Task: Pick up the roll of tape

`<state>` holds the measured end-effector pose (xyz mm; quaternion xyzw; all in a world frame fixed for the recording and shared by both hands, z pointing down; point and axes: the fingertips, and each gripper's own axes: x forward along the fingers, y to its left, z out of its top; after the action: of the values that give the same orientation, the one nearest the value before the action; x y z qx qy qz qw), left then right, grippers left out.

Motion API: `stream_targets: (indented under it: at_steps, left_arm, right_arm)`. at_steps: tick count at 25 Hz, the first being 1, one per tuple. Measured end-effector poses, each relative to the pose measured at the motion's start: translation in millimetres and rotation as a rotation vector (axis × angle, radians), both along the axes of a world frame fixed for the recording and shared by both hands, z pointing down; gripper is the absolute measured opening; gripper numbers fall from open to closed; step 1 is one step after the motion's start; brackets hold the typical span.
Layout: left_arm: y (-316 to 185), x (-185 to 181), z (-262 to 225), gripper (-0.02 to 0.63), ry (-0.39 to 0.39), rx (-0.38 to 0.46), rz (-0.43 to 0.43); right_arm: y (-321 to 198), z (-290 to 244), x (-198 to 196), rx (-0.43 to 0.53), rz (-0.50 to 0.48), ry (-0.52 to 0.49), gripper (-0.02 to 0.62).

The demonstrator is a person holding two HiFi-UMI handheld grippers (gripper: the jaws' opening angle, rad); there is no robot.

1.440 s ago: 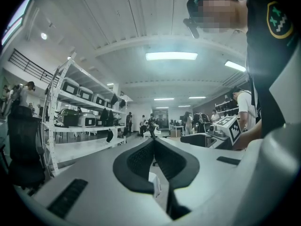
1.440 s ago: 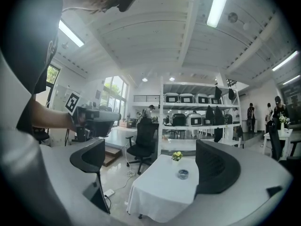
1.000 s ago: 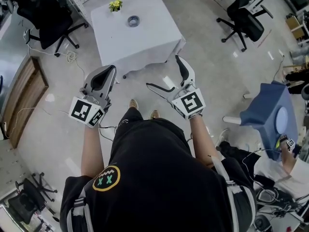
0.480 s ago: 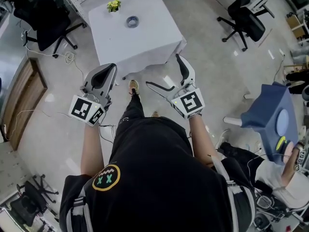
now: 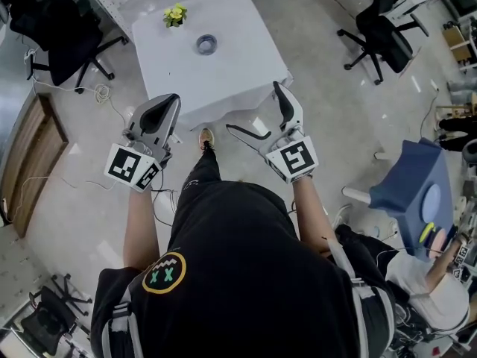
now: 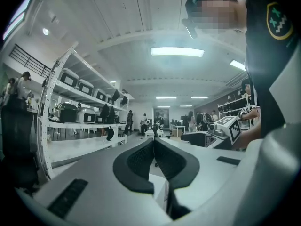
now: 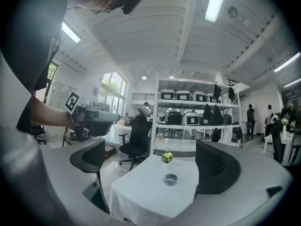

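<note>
A grey roll of tape (image 5: pixel 206 45) lies flat on a white-clothed table (image 5: pixel 238 73) ahead of me, also in the right gripper view as the roll of tape (image 7: pixel 170 179) on the table (image 7: pixel 141 192). My right gripper (image 5: pixel 257 114) is open and empty, held short of the table's near edge. In the right gripper view the right gripper (image 7: pixel 150 166) frames the tape between its wide jaws. My left gripper (image 5: pixel 160 114) is shut with nothing in it, left of the table's near corner. In its own view the left gripper (image 6: pixel 154 147) has its pads pressed together.
A small yellow flower pot (image 5: pixel 174 13) stands at the table's far left, also flower pot (image 7: pixel 166 157). Black office chairs (image 5: pixel 63 24) (image 5: pixel 384 32) flank the table. A blue stand (image 5: pixel 417 192) and a person's hand are at right. Shelving with boxes (image 7: pixel 188 112) lies behind the table.
I have stepped toward the table: it and the tape sit lower and nearer in the head view. Both grippers keep their pose, left shut and right open.
</note>
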<state>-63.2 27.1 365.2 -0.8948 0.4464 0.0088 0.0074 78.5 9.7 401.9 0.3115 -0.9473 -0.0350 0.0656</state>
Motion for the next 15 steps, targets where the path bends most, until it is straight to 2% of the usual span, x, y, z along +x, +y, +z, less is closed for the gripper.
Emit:
stream_targets:
  at_steps: [6,15]
  left_arm:
    - [-68.3,-30.5,6.6,0.018,0.017,-0.025,0.005]
    - [-145.5,-63.8,10.6,0.018,0.025,-0.052,0.064]
  right_arm:
    - [-66.2,2.6,-27.8,-0.011,0.009,0.012,0.6]
    - [-136.5,9.5,-66.5,-0.046,0.052,0.023,0.6]
